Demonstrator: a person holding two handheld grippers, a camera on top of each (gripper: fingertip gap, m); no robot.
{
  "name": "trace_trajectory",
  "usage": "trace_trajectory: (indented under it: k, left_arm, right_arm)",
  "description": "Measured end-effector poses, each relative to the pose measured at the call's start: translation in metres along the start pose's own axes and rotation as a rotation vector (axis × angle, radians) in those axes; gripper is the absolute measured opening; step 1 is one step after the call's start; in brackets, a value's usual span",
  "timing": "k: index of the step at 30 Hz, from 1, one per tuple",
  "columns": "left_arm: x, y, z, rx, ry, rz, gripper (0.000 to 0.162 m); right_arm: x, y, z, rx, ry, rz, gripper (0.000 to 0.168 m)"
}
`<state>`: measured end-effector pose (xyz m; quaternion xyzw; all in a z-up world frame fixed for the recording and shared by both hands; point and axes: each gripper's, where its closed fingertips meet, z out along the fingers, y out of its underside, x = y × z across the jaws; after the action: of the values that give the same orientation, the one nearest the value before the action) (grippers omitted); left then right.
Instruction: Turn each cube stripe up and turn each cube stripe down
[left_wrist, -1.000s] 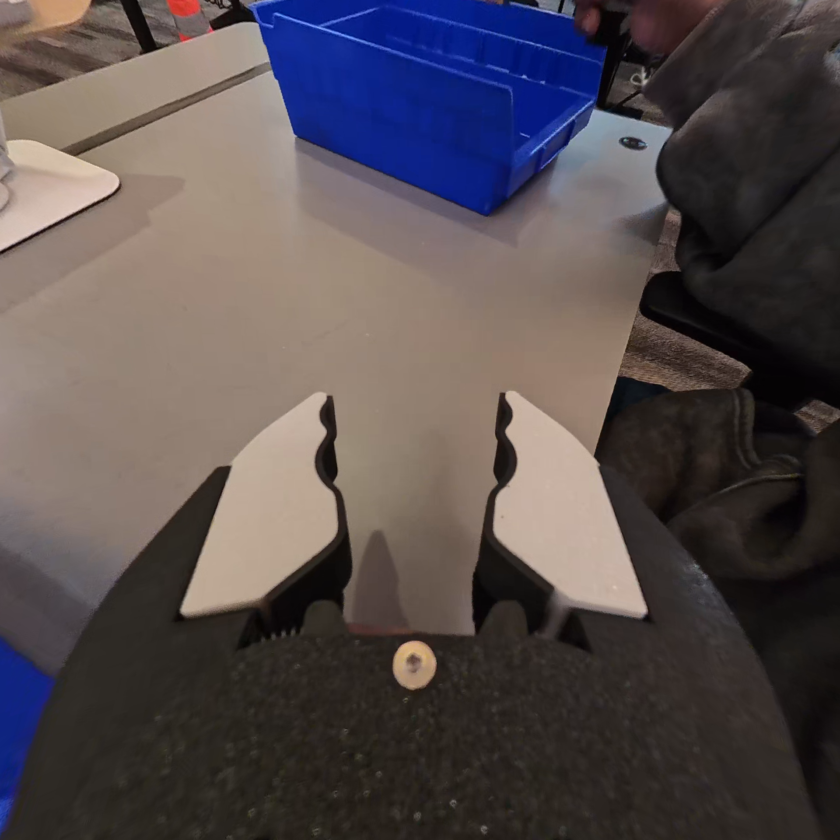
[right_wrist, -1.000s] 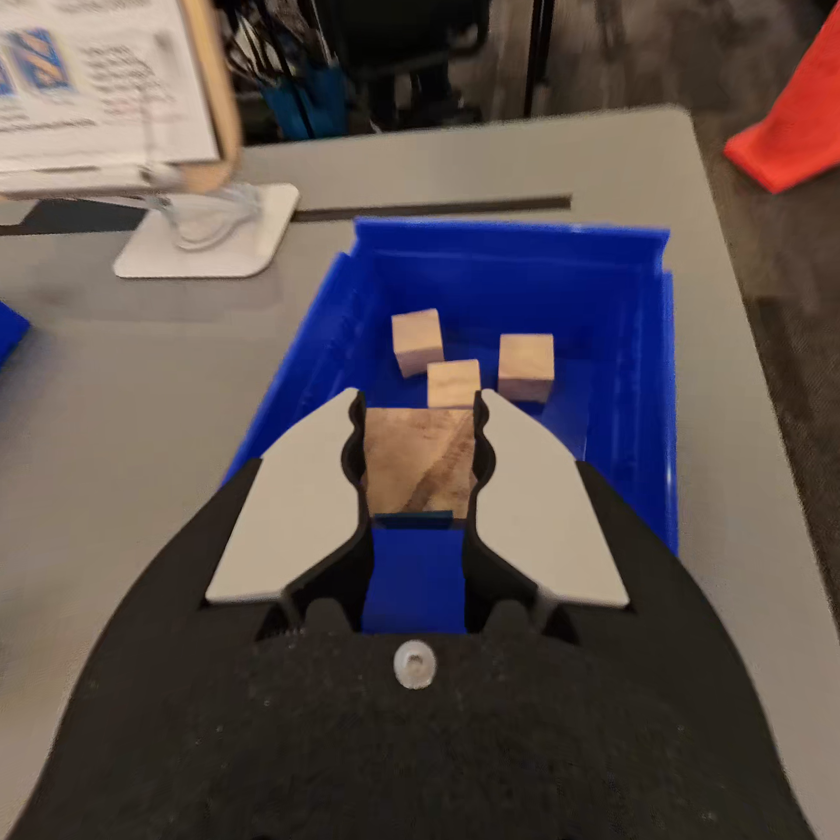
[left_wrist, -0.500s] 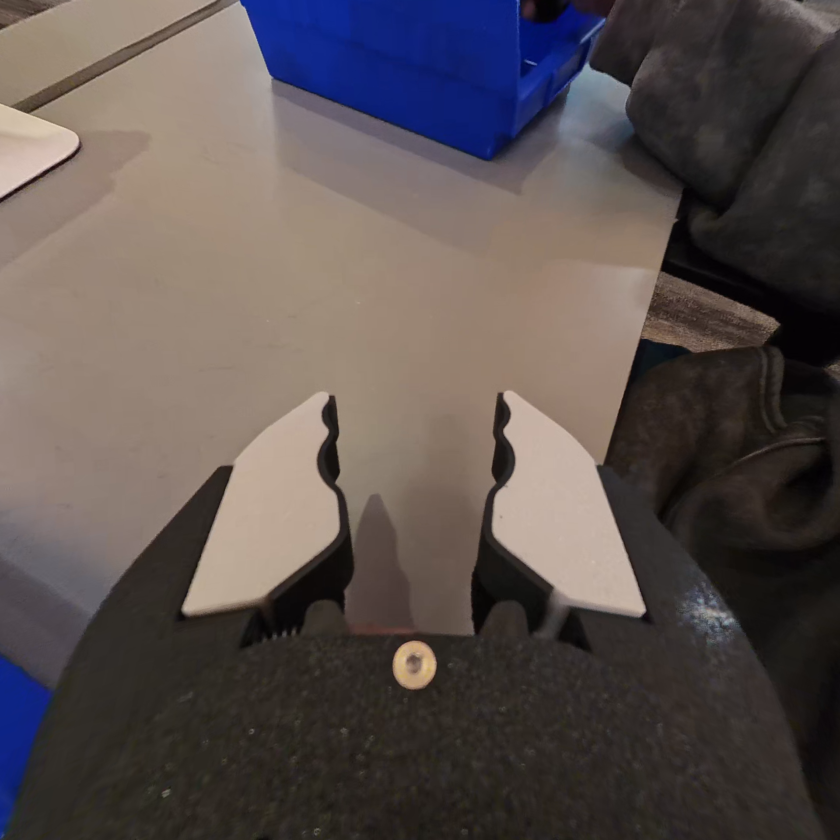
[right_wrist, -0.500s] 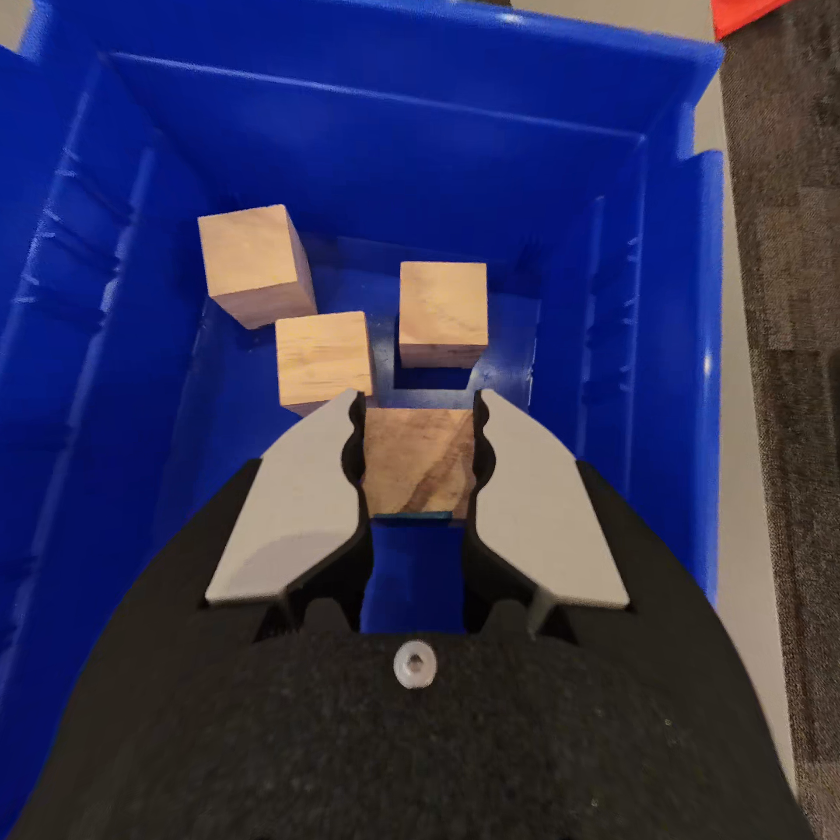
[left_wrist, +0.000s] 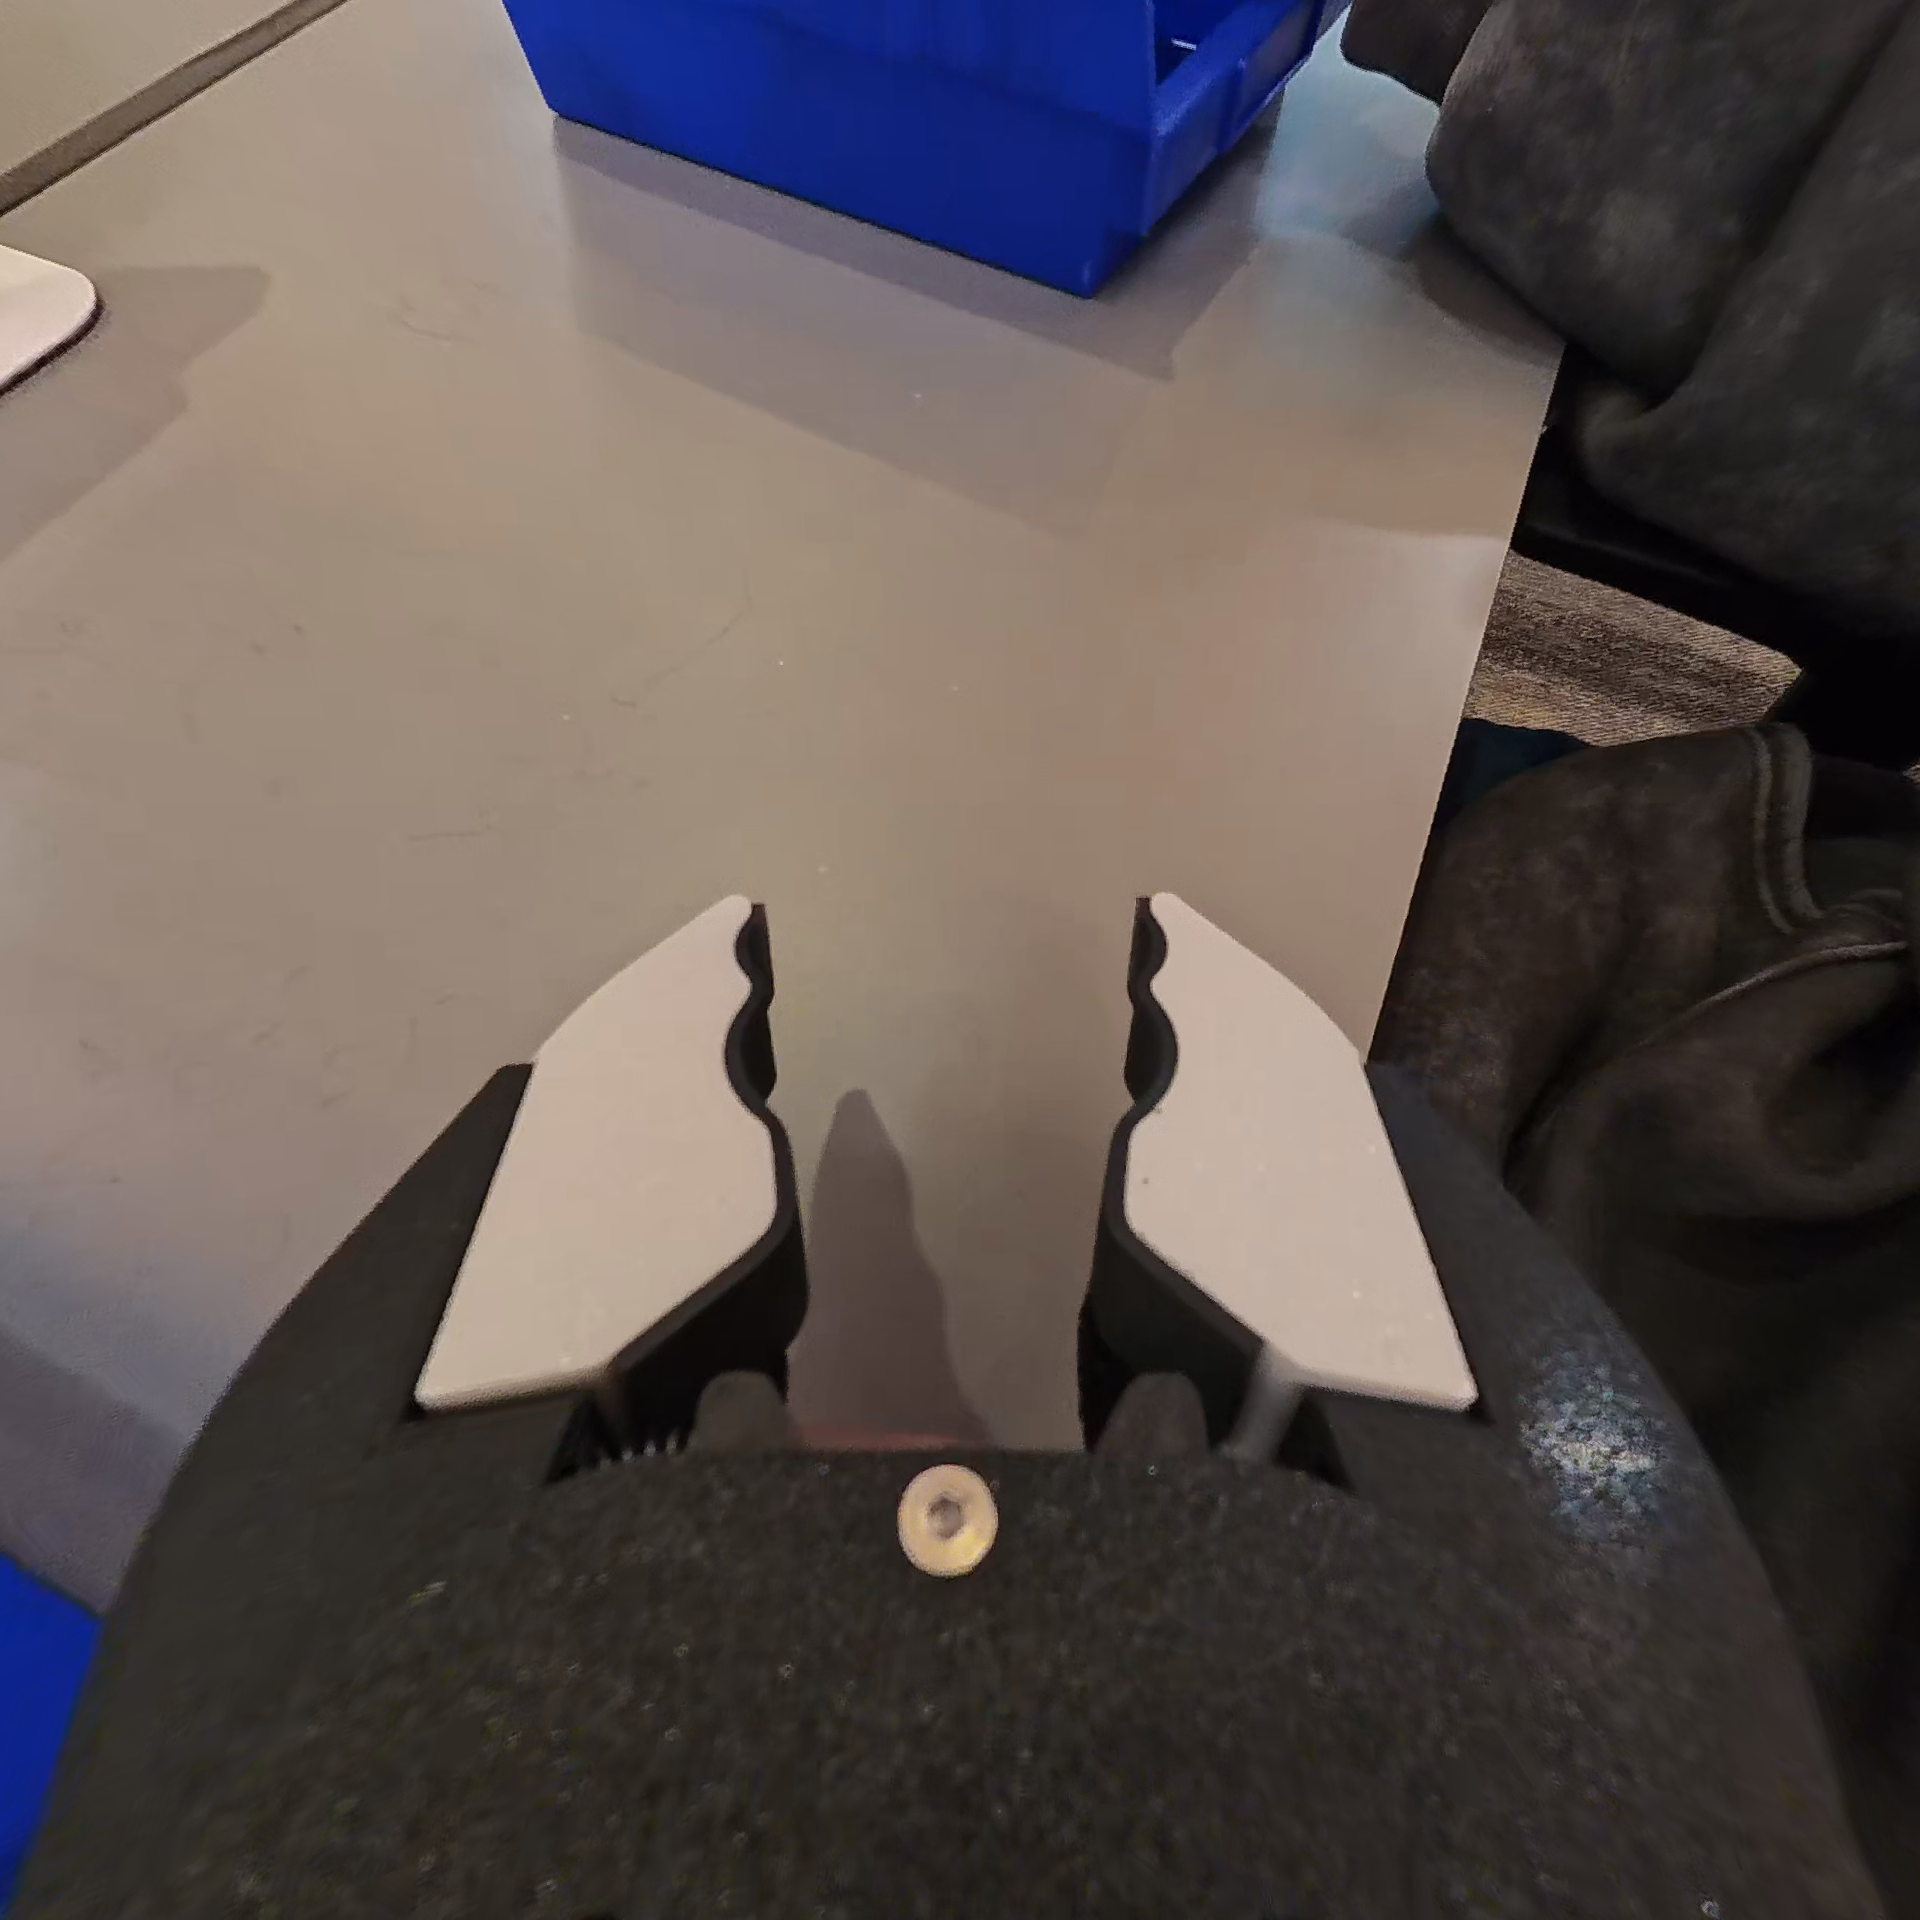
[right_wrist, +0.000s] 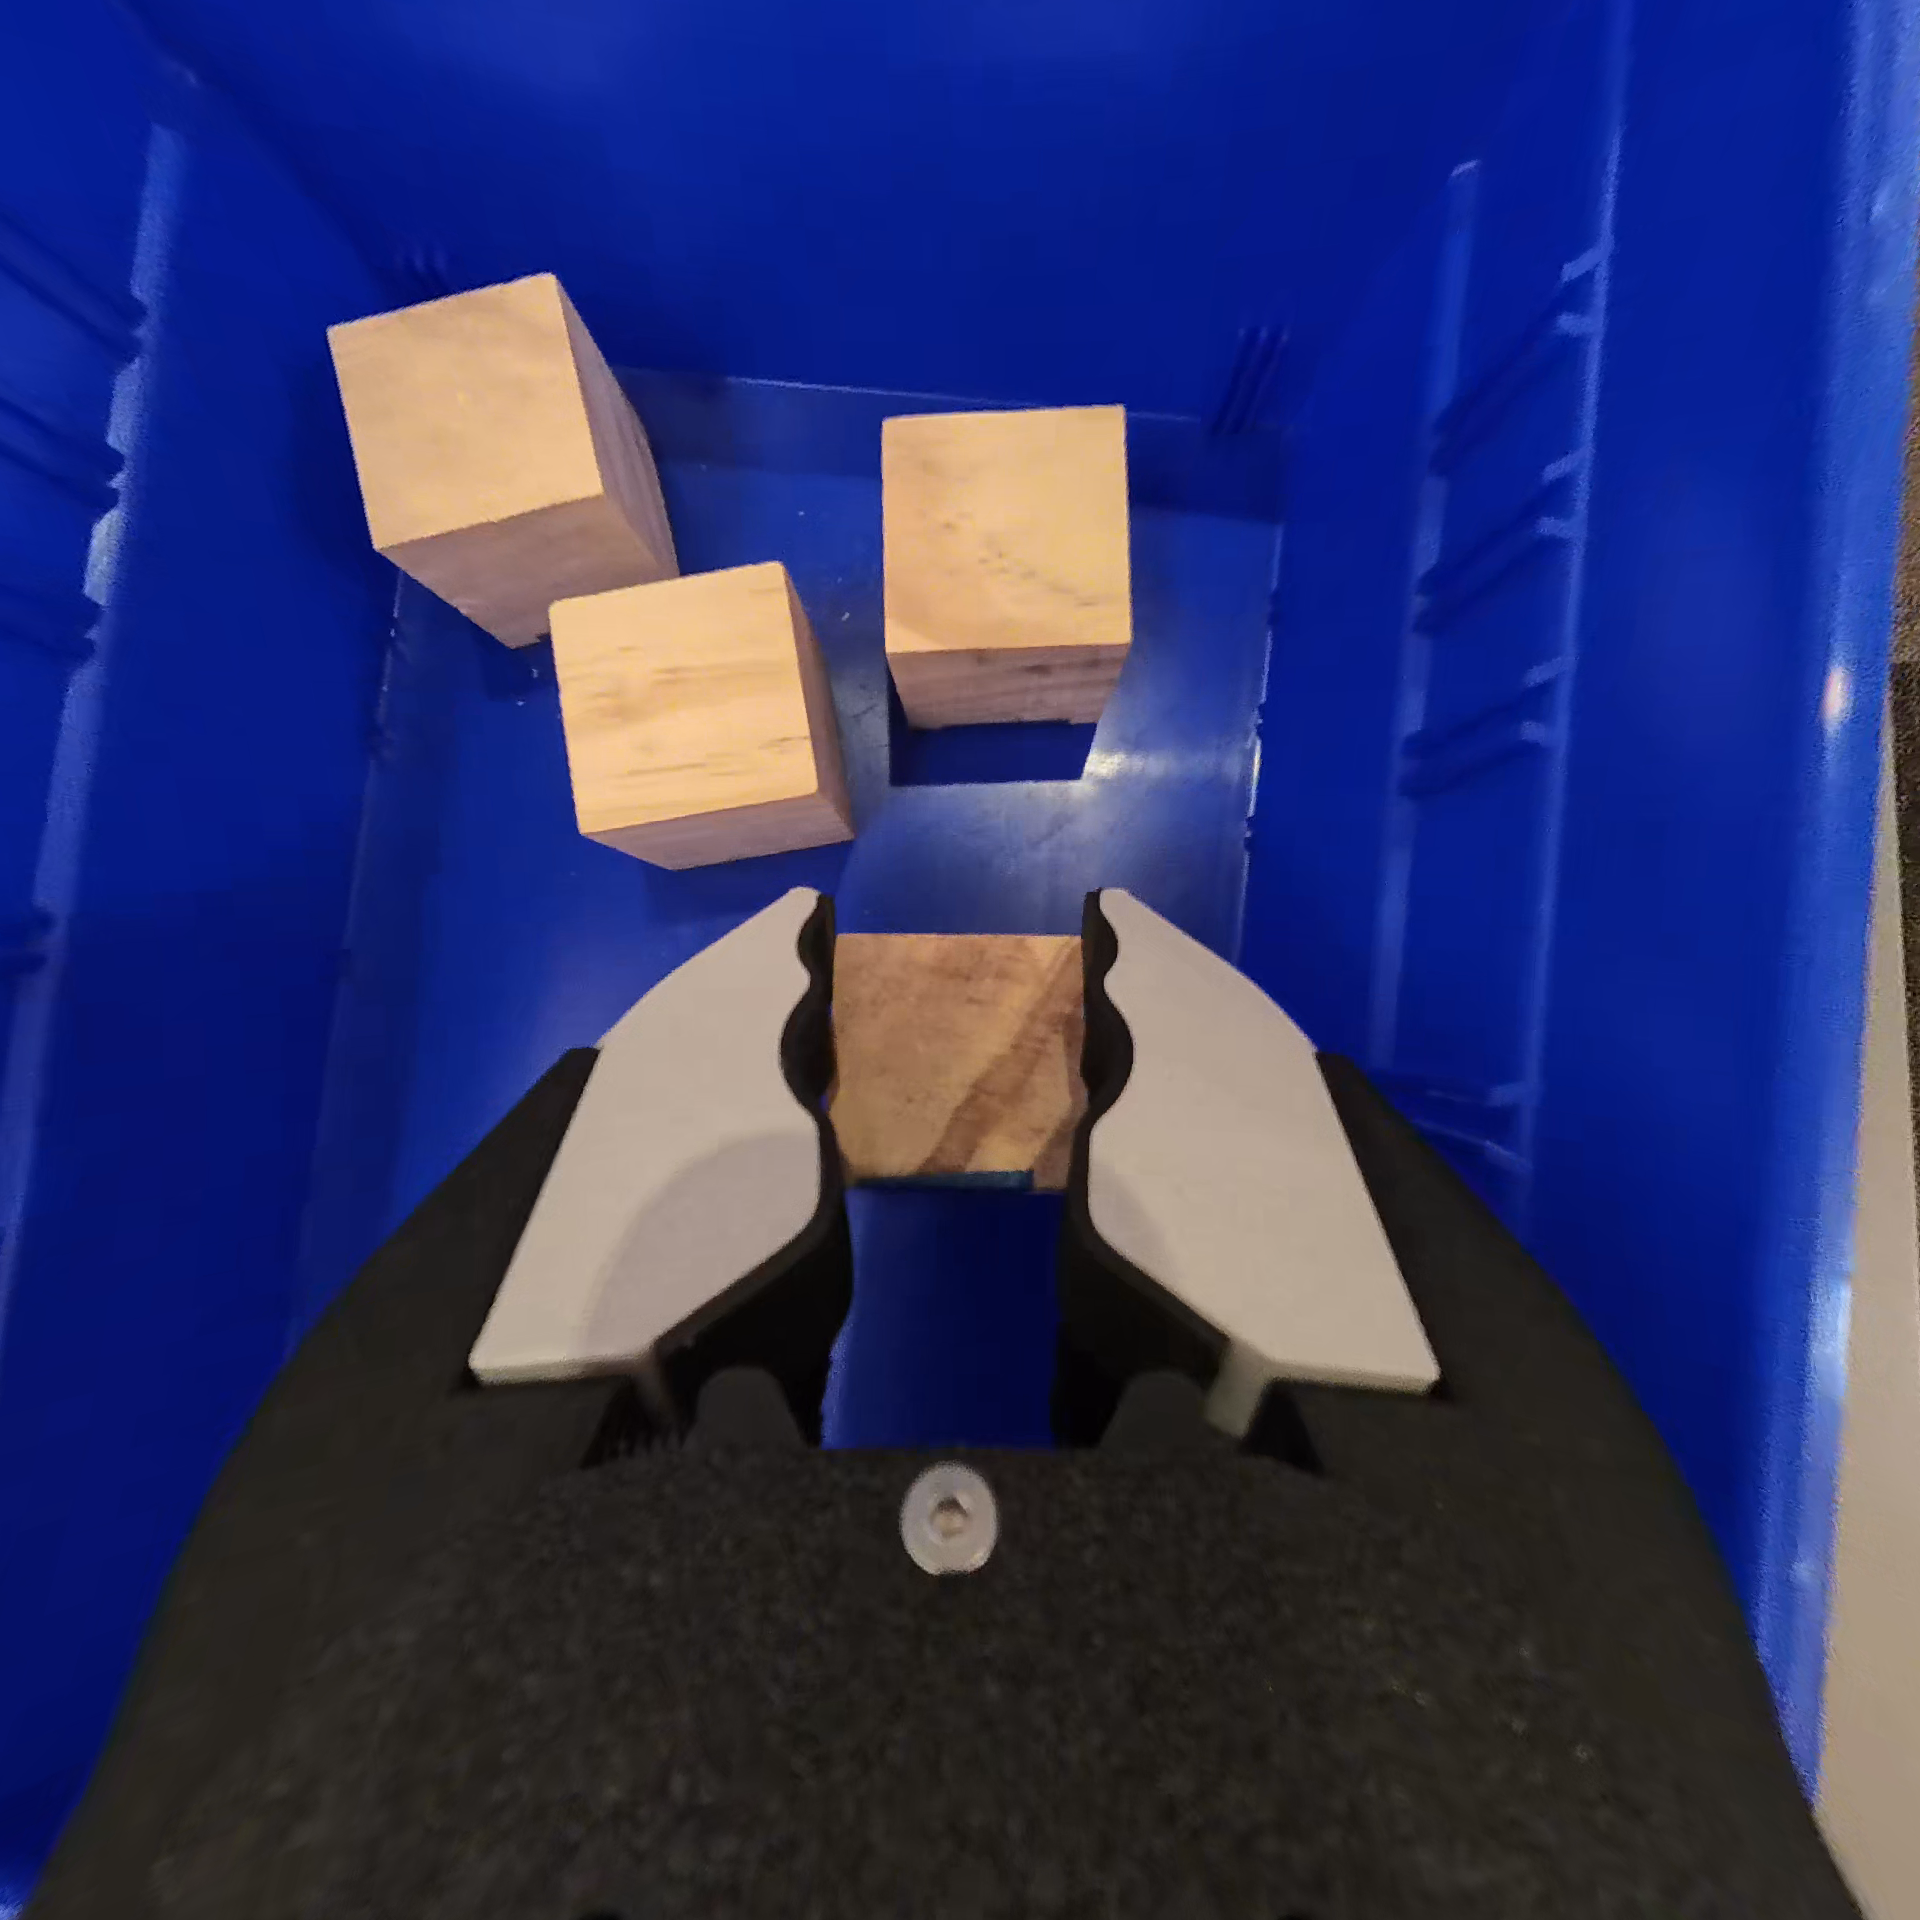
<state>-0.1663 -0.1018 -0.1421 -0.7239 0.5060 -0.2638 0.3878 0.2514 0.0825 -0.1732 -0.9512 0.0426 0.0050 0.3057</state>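
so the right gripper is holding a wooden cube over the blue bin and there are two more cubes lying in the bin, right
Not quite: the right wrist view shows three loose cubes in the blue bin, not two. The rest holds: the right gripper is shut on a wooden cube over the bin.

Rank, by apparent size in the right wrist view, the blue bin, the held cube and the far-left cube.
1. blue bin, fills the frame.
2. far-left cube and held cube: unsure; fingers partly hide the held one.
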Motion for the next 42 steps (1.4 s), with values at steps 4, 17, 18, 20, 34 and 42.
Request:
trace_trajectory:
  k: [4,17,18,20,34,42]
  left_arm:
    - [0.002,0.0,0.0,-0.005,0.005,0.008,0.065]
    - [0.008,0.004,0.003,-0.031,0.019,0.029,0.066]
    - [0.009,0.004,0.003,-0.034,0.018,0.033,0.066]
    - [0.01,0.004,0.003,-0.038,0.018,0.043,0.066]
    - [0.014,0.004,0.002,-0.045,0.017,0.07,0.066]
    - [0.015,0.006,0.004,-0.049,0.033,0.055,0.066]
  right_arm:
    - [-0.001,0.004,-0.002,-0.036,0.006,-0.002,0.045]
    - [-0.004,0.024,-0.015,-0.196,0.05,-0.045,0.045]
    - [-0.006,0.023,-0.015,-0.197,0.044,-0.053,0.045]
    - [-0.009,0.011,-0.019,-0.134,0.043,-0.068,0.045]
    - [-0.028,-0.048,-0.057,0.327,-0.097,-0.084,0.045]
    - [-0.115,-0.052,-0.159,0.485,-0.722,-0.008,0.045]
